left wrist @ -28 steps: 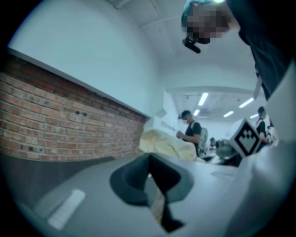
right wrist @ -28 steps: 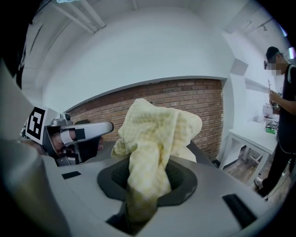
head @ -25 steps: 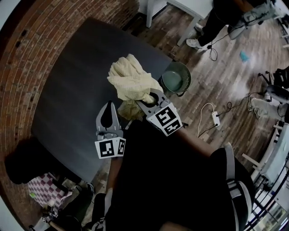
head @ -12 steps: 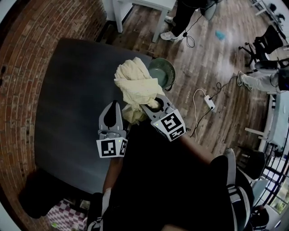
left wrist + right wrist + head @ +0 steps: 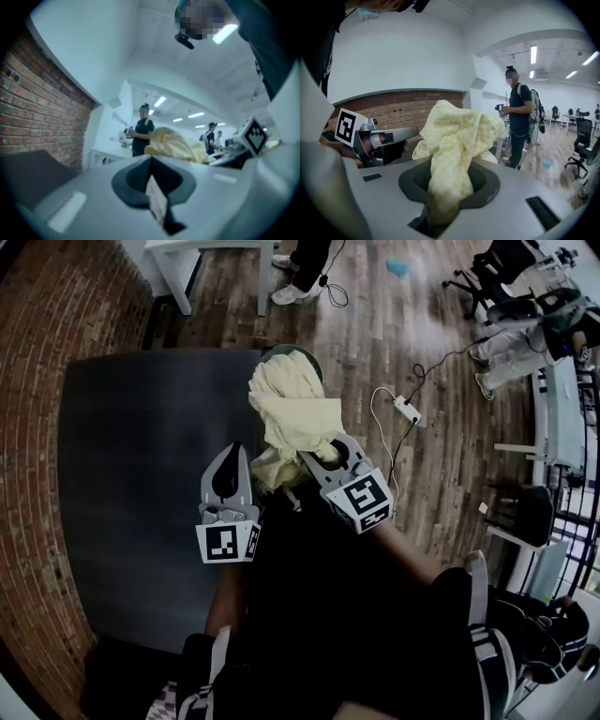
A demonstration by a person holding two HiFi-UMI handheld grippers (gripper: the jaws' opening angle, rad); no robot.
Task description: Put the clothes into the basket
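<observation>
Nearest, on the near side of the basket (image 5: 277,351), the left gripper (image 5: 232,454) points out over the dark table (image 5: 131,484) with its jaws drawn together and nothing in them. Just to its right and closer to the basket, the right gripper (image 5: 309,456) is clamped on the lower end of a yellow cloth (image 5: 292,409), which bunches up above the jaws. In the head view the bundle covers most of the green basket, leaving only a rim visible at the table's far edge. Whether the cloth is truly above the basket cannot be told. The grip takes just a narrow twist of fabric, so the heap could slip free. If let go short, it could drape over the rim or land on the table. Beyond the basket, a power strip (image 5: 405,409) lies on the wood floor (image 5: 450,474).
</observation>
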